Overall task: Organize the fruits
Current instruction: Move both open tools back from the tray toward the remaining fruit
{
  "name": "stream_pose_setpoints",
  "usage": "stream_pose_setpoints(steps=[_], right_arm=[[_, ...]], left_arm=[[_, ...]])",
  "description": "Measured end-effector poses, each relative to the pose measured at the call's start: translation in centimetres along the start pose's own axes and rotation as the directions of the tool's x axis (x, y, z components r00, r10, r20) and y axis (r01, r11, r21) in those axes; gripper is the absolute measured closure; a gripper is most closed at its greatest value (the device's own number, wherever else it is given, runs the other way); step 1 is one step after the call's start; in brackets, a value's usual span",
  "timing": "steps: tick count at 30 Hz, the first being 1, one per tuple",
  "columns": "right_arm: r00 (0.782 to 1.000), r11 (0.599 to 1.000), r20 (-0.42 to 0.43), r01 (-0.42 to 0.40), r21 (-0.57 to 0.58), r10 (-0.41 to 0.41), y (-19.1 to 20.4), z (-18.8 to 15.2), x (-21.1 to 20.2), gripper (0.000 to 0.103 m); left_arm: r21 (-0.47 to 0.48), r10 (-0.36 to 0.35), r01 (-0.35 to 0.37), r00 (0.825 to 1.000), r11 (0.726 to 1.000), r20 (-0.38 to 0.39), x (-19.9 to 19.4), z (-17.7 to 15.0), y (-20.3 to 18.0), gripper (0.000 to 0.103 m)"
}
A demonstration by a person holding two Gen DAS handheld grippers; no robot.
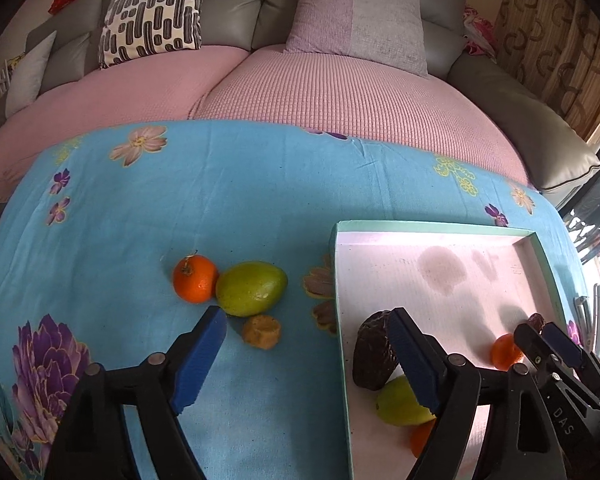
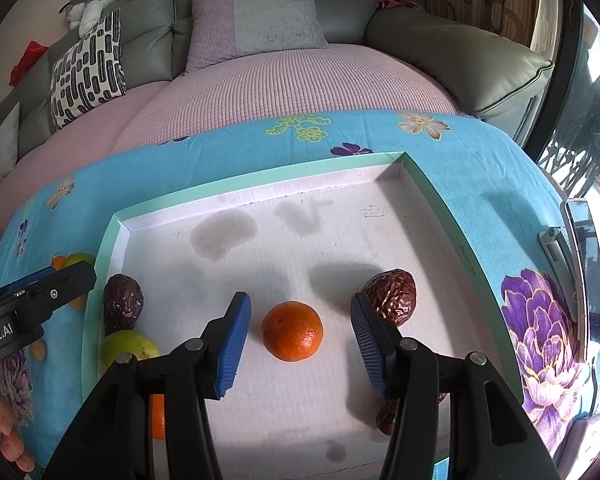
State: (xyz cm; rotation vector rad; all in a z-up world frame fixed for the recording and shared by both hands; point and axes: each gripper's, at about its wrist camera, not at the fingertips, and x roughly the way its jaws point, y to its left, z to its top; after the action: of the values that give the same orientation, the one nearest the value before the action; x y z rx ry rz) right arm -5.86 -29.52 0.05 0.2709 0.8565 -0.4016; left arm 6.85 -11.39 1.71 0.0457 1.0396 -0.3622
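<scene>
Both fingers wide, empty; tray w/ orange, 2 dark avocados, green fruit.

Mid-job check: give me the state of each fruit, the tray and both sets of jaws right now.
left gripper: jaws open, nothing between them
right gripper: jaws open around the tray orange, not touching
tray orange: resting in tray
tray: on the cloth, holding several fruits
loose orange: on the cloth, touching green fruit
green fruit: on the cloth, outside tray
small brown fruit: on the cloth, outside tray

Left tool jaws wide apart, right tool jaws parted, both angled downward
</scene>
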Motion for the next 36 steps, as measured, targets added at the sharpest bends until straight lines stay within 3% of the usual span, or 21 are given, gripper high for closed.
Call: stream_pose_setpoints(steps=[4, 7, 9, 10, 22, 26, 36], right_arm=[[1.000, 1.000, 0.019, -0.005, -0.006, 0.005, 0.2, 0.1, -0.3, 0.050], [1.000, 1.000, 0.016, 0.006, -0.015, -0.006, 0.3, 0.1, -0.1, 0.047], [1.000, 1.000, 0.015, 0.012, -0.013, -0.012, 0.2, 0.1, 0.1, 0.022], [1.000, 1.000, 0.018, 0.011, -0.010, -0.011, 0.1, 0.1, 0.1, 0.020], [1.000, 1.000, 0.012, 0.010, -0.027, -0.010, 0.1, -0.1, 0.5, 0.018], [1.000, 0.999, 0.027, 0.015, -0.029, -0.014, 0.1, -0.2, 0.4, 0.006], [0.998, 0.999, 0.071, 0.003, -0.036, -0.001, 0.5, 0.0, 0.0, 0.006]], left_arm=[[-0.027, 0.045, -0.045, 0.999, 0.999, -0.015, 0.6, -0.5, 1.2, 0.003], [-0.034, 0.068, -0.068, 0.997, 0.997, -0.024, 0.9, -0.9, 1.8, 0.002], [-0.041, 0.078, -0.079, 0.997, 0.996, -0.028, 1.0, -1.0, 2.1, 0.001], [-0.045, 0.082, -0.083, 0.996, 0.996, -0.028, 1.1, -1.1, 2.2, 0.001], [-0.014, 0.113, -0.113, 0.993, 0.993, -0.018, 1.2, -1.4, 1.9, 0.000], [-0.009, 0.112, -0.112, 0.994, 0.994, -0.009, 0.7, -1.4, 1.7, 0.000], [0.018, 0.100, -0.100, 0.995, 0.995, 0.003, -0.2, -1.4, 2.1, 0.000]])
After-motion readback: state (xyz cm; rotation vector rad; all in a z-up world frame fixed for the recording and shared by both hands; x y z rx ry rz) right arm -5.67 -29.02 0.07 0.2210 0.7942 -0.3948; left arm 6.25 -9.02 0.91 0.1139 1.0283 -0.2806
